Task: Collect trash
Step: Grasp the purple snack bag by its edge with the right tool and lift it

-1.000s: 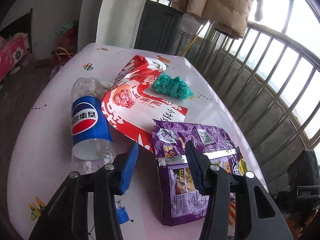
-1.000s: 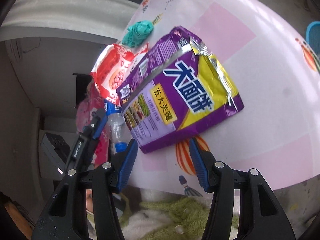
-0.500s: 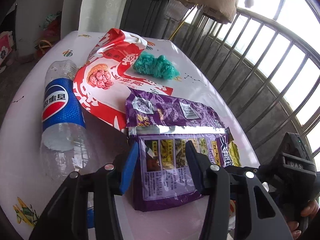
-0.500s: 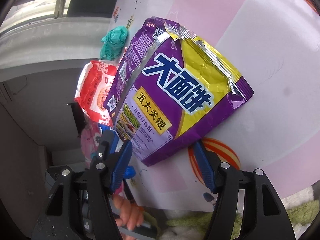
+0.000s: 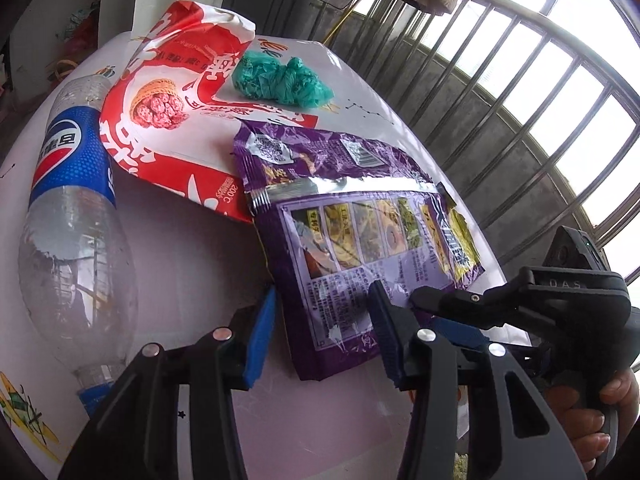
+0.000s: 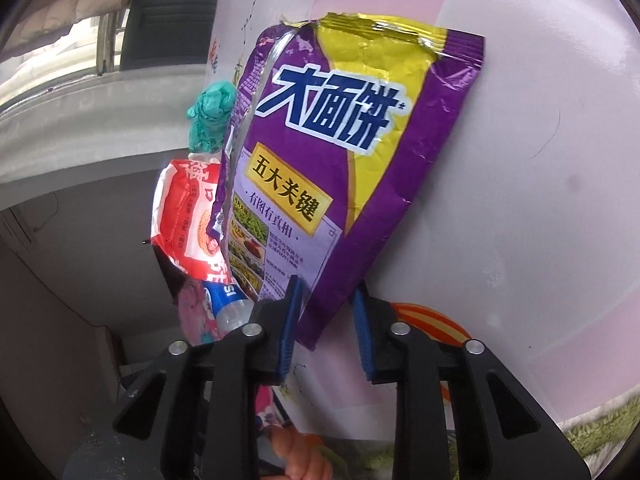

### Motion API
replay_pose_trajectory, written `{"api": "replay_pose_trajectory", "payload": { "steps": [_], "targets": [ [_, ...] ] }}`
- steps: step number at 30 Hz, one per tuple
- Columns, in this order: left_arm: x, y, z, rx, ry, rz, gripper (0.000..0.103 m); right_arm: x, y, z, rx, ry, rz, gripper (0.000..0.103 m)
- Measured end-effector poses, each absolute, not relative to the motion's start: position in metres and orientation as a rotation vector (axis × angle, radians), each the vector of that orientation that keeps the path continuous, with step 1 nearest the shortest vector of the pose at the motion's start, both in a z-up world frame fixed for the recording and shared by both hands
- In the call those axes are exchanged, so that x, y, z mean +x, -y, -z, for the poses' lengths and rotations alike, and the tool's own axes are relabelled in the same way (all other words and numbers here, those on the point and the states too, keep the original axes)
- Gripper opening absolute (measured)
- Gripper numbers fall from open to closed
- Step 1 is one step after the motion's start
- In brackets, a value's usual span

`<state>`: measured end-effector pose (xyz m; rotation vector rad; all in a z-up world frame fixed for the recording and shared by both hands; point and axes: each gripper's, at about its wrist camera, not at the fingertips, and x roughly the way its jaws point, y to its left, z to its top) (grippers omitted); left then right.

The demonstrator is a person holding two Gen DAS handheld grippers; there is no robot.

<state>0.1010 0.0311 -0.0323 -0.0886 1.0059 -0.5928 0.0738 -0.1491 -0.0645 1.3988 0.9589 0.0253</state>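
Right gripper (image 6: 325, 320) jaws are closing around the light, crinkly purple snack wrapper's (image 6: 344, 168) near corner; left gripper (image 5: 320, 332) is hovering open.

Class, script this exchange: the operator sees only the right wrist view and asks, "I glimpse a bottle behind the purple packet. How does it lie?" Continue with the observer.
Observer: The bottle lies on its side on the table, neck toward the left gripper.
Operator: Where is that gripper?
Observer: Open, with the near end of the purple packet between its fingers.
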Motion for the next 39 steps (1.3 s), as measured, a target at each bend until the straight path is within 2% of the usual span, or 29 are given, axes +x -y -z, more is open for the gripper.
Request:
{"api": "replay_pose_trajectory", "payload": {
  "steps": [3,11,21,29,34,36,39],
  "targets": [
    [0.098,-0.036,0.028,-0.13,-1.005,0.62,0.045,0.074,0.155,0.064,1.389,-0.936,-0.028,0.005],
    [0.095,-0.067,0.006,-0.239,-0.928,0.621,0.045,0.067,0.176,0.055,1.257,-0.927,-0.009,0.001],
    [0.119,-0.084,0.0,-0.336,-0.921,0.537,0.045,0.069,0.171,0.018,0.58,-1.16,-0.111,0.0],
    [0.109,-0.029,0.01,-0.194,-0.988,0.641,0.045,0.059,0.147,0.017,0.167,-1.23,-0.335,0.001],
    [0.097,0.0,0.031,-0.076,-1.046,0.655,0.045,0.066,0.166,0.02,0.351,-1.164,-0.282,0.011],
    [0.094,0.001,0.035,-0.068,-1.046,0.651,0.043,0.067,0.178,0.025,0.479,-1.127,-0.242,0.023],
    [0.093,0.003,0.034,-0.047,-1.048,0.653,0.043,0.069,0.192,0.035,0.699,-1.083,-0.231,0.029]
  ]
}}
